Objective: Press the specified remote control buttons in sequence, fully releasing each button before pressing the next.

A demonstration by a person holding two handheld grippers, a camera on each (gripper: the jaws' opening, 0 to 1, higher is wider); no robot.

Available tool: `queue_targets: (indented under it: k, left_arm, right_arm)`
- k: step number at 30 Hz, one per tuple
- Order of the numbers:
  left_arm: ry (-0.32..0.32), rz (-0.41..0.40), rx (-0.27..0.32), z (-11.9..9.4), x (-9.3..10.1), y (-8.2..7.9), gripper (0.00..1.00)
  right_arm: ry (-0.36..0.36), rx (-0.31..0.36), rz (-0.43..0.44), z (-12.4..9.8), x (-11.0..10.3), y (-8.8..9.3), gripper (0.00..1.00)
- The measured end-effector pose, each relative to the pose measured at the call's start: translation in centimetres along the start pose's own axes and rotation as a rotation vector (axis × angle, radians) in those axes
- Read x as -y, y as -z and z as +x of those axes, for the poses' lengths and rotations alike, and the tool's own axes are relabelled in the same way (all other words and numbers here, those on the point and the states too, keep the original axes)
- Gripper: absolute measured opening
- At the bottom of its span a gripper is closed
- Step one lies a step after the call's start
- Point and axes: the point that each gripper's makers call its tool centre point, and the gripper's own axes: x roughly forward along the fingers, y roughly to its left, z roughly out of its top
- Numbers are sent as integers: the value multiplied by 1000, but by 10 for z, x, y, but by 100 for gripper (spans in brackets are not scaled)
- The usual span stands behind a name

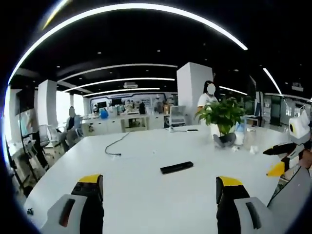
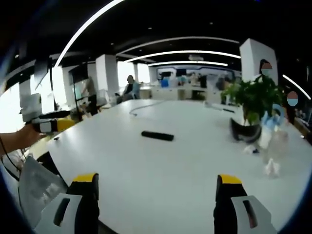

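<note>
A slim black remote control [image 1: 176, 167] lies flat near the middle of the white table [image 1: 146, 195]. In the left gripper view it is beyond my left gripper [image 1: 159, 187], whose jaws stand wide apart with nothing between them. My right gripper [image 1: 282, 157] comes in at the right edge of that view. In the right gripper view the remote control [image 2: 157, 135] lies well ahead of my right gripper [image 2: 157, 186], which is open and holds nothing. The left gripper [image 2: 48, 123] is at the far left there, held by a hand [image 2: 19, 139].
A potted green plant [image 1: 222, 117] and a clear bottle [image 2: 273, 146] stand on the table's far right side. A dark cable [image 1: 117, 144] trails across the far left part. A grey flat lid [image 2: 36, 183] sits at the near edge. People sit and stand in the office behind.
</note>
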Motion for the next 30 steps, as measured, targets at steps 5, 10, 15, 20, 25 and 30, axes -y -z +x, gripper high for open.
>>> queue_targets:
  k: [5, 10, 15, 20, 25, 30]
  left_arm:
    - [-61, -24, -3, -9, -14, 12, 100]
    - [-112, 15, 2, -12, -21, 17, 98]
    - [-153, 8, 12, -14, -27, 22, 98]
    - [-172, 7, 6, -13, -27, 27, 97]
    - [-164, 60, -23, -17, -27, 31, 95]
    - [-226, 105, -36, -23, -40, 37, 92]
  right_arm:
    - [3, -4, 10, 0, 2, 1, 99]
    - [-10, -7, -4, 0, -2, 1, 99]
    - [-8, -16, -13, 1, -2, 3, 99]
    - [1, -30, -16, 2, -1, 6, 99]
    - [6, -33, -22, 2, 0, 6, 99]
    - [15, -32, -19, 2, 1, 6, 99]
